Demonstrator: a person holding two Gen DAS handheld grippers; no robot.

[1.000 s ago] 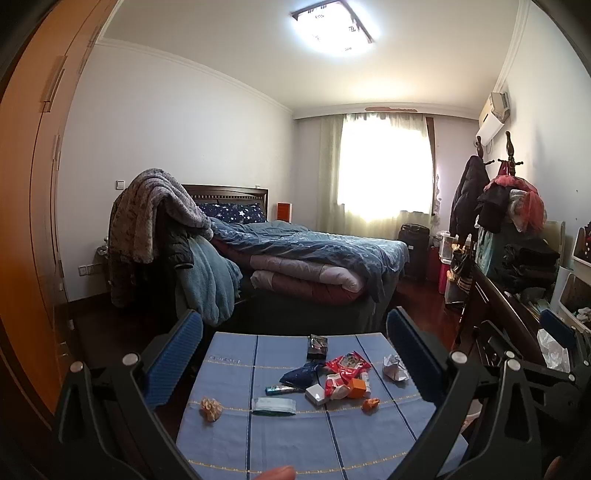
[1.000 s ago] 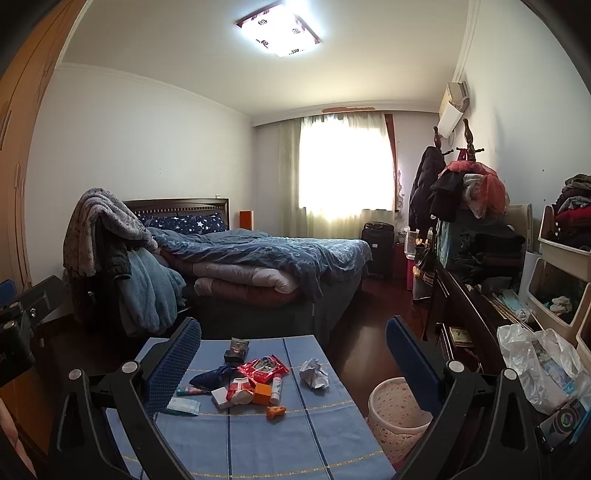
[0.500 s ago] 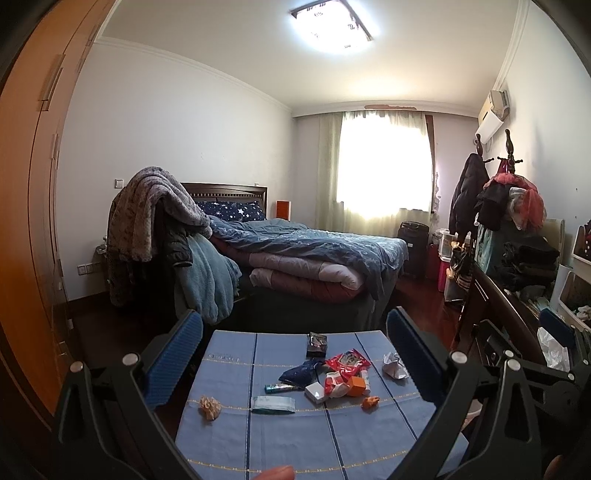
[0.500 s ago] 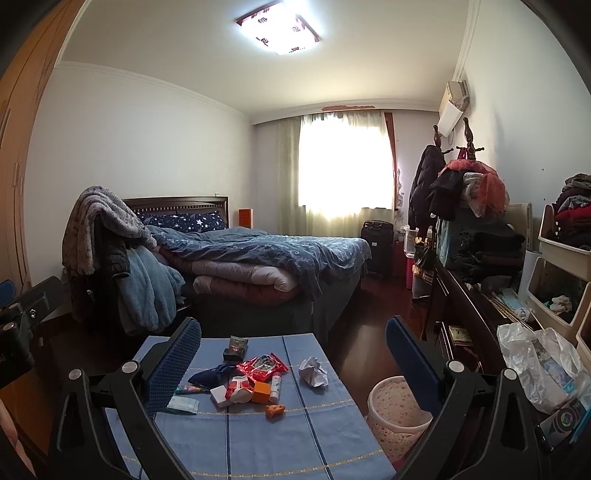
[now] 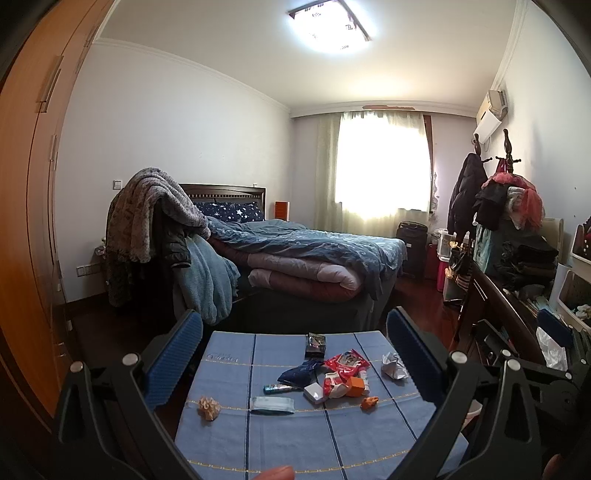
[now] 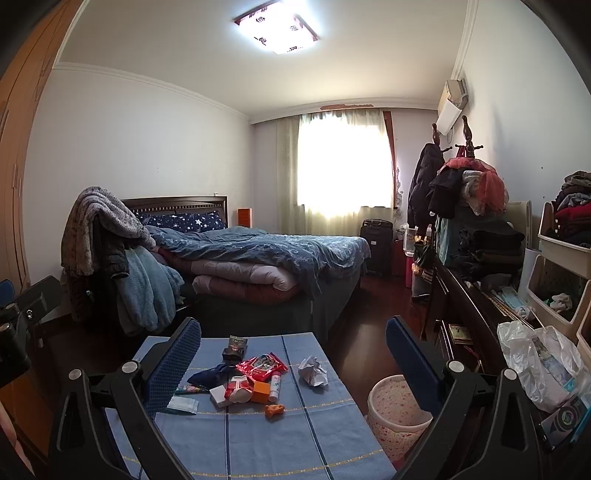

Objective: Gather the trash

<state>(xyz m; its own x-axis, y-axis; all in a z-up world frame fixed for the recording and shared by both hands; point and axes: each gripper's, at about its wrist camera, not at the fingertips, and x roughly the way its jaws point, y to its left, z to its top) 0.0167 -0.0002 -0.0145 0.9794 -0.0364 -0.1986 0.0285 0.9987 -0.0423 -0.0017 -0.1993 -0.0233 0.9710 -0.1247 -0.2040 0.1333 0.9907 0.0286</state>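
The work surface is a low table covered by a blue cloth with dark lengthwise stripes and thin yellow cross lines, standing at the foot of a bed in a bedroom with a bright curtained window, a lit ceiling lamp and a wooden wardrobe on the left. A pink-dotted waste basket stands on the dark floor just beside the table's right edge. The trash lies clustered near the cloth's centre: a red snack wrapper, a dark blue wrapper, a small dark box at the far end, an orange box and a white box. A face mask lies flat, long axis across the table, parallel to the yellow lines. A crumpled white paper sits apart on the right; a crumpled tan paper sits apart on the left. The left gripper and right gripper are both spread wide, holding nothing, above the near end of the table.
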